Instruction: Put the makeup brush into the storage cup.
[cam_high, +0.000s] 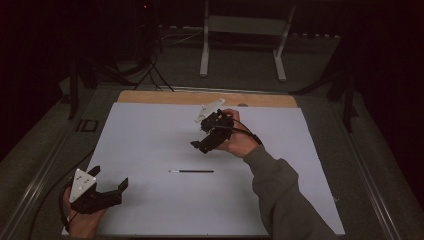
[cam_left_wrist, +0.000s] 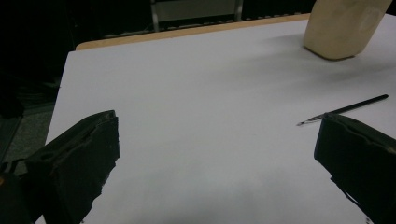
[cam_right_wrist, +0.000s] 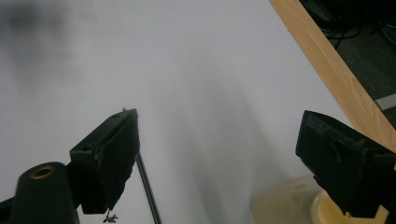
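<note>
A thin black brush (cam_high: 191, 171) lies flat on the white sheet (cam_high: 150, 135), near its middle. My left gripper (cam_high: 110, 176) rests at the sheet's front left corner, open and holding nothing. In the left gripper view its fingers (cam_left_wrist: 74, 158) stand wide apart, with the brush (cam_left_wrist: 343, 110) off to the right. A hand holds my right gripper (cam_high: 201, 135) above the sheet, just behind the brush. It is open too. In the right gripper view the brush (cam_right_wrist: 148, 189) passes under one of its fingers (cam_right_wrist: 109, 154).
The wooden table edge (cam_high: 200, 97) runs along the back of the sheet. A metal stand (cam_high: 240, 30) and cables are on the floor beyond. A pale beige rounded shape (cam_left_wrist: 338, 28) shows where the right hand is; I cannot tell what it is.
</note>
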